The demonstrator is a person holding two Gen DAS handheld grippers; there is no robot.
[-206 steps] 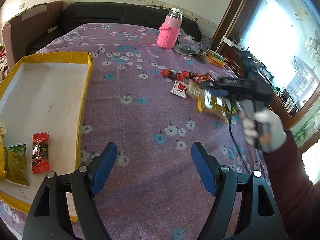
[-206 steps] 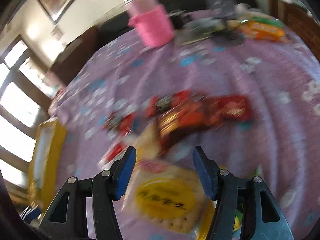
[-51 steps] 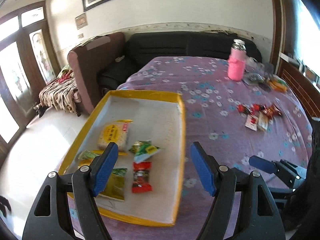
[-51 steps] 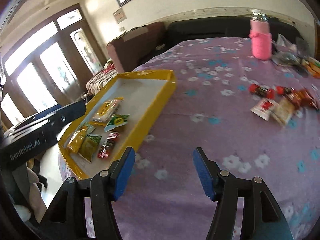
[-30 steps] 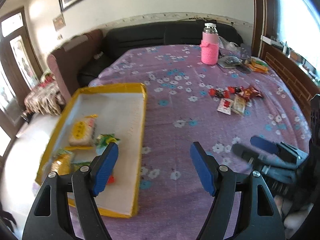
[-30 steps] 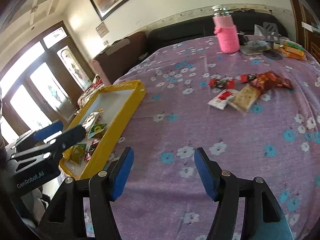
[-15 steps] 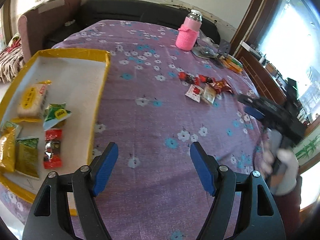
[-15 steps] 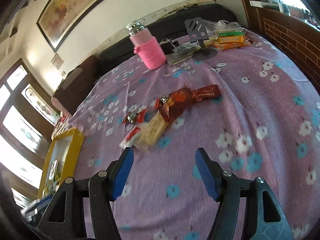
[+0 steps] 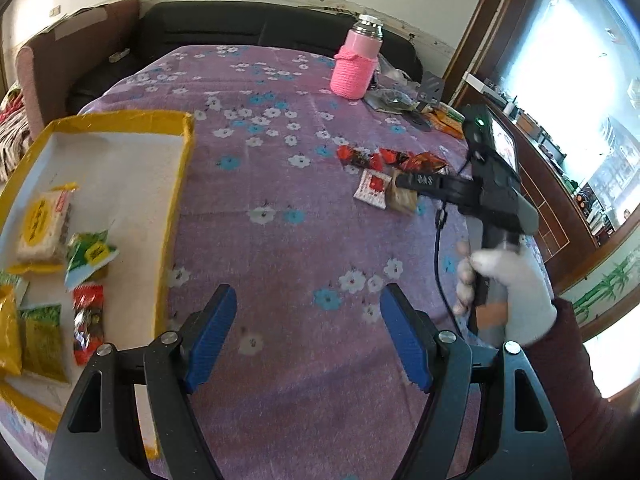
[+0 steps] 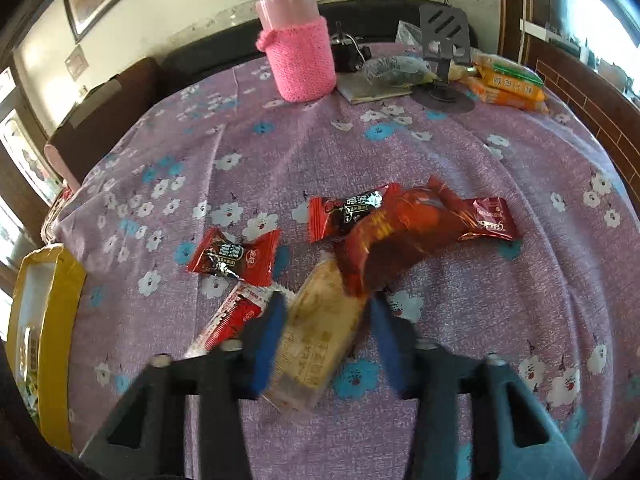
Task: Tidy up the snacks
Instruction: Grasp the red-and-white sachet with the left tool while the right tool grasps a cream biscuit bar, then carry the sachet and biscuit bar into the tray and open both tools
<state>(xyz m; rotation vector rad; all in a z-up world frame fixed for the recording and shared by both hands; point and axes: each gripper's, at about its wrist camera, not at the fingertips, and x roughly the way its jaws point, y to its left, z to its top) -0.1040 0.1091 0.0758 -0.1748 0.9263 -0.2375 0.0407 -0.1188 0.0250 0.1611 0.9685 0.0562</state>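
My right gripper (image 10: pixel 326 322) is low over the snack pile on the purple flowered cloth. Its jaws are closing around a beige cracker packet (image 10: pixel 320 340), which lies between the blue pads; a thin gap still shows at the right pad. Touching that packet are a red-and-white sachet (image 10: pixel 230 320), two red candies (image 10: pixel 234 260) and a long red wrapper (image 10: pixel 404 236). In the left wrist view my left gripper (image 9: pixel 308 336) hangs open and empty over bare cloth, beside the yellow-rimmed tray (image 9: pixel 176 184), which holds several snack packets (image 9: pixel 42 224).
A pink-sleeved bottle (image 10: pixel 298 56) stands at the far side, with a phone stand (image 10: pixel 442 40), a bag and orange packets (image 10: pixel 508 84) to its right. A gloved hand (image 9: pixel 508 280) holds the right gripper. A dark sofa runs behind the table.
The right gripper swung away from the tray to the snack pile, dropped low and narrowed its jaws around the beige packet. The left gripper tilted down toward the cloth.
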